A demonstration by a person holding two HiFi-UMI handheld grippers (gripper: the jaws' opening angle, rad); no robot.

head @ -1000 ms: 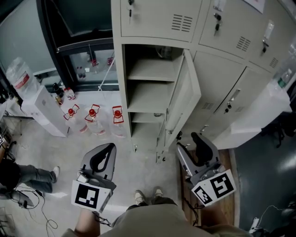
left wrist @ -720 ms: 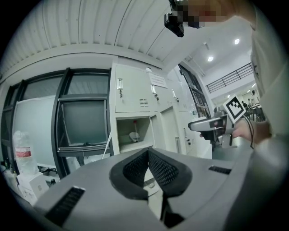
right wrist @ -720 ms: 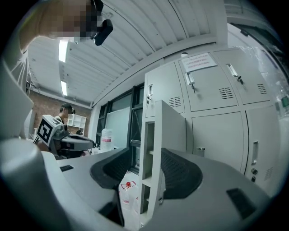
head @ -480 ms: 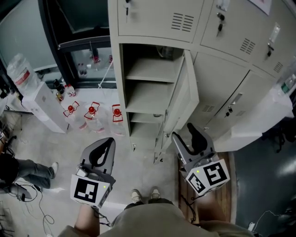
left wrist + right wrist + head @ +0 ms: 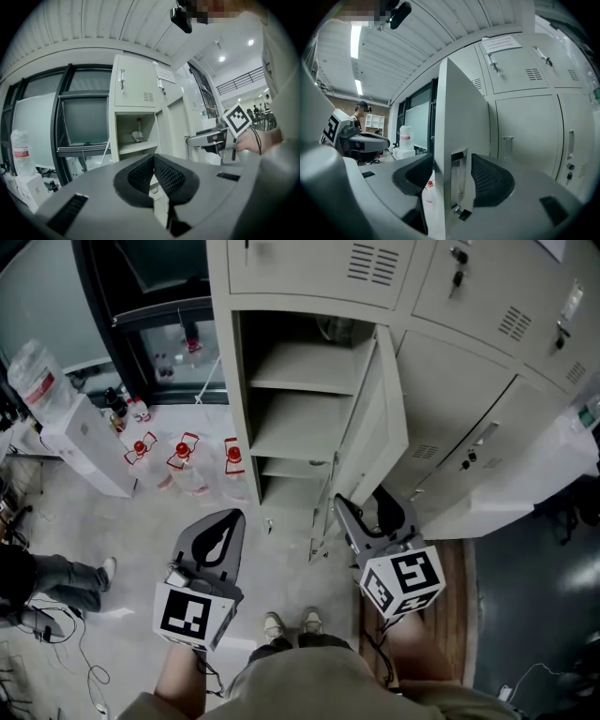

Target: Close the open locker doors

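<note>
A person stands before a grey locker bank [image 5: 469, 362] with a hand-held gripper in each hand, and the one open locker door [image 5: 375, 418] in sight is not yet closed. It hangs from the right side of its tall compartment and juts out towards the person, leaving the bare shelves [image 5: 300, 367] exposed. The right hand-held gripper [image 5: 364, 504] is at the door's free edge: its jaws have just been opening and now stand wide, with the edge and its recessed handle [image 5: 458, 180] between them. The gripper's own view shows a gap beside the right pad, so the door appears straddled rather than clamped. The left hand-held gripper [image 5: 232, 516] hovers low in front of the compartment, apart from the lockers, its jaws closed tip to tip on nothing. The neighbouring doors [image 5: 450, 390] above and to the right all sit flush, so within these views this door looks like the only one left. By that reading the job is barely begun on it: what remains is to swing the panel leftwards across the opening until it lies flush with the frame. Red-capped bottles [image 5: 183, 460] stand on the floor [image 5: 122, 540] just left of the locker, clear of the door's path.
</note>
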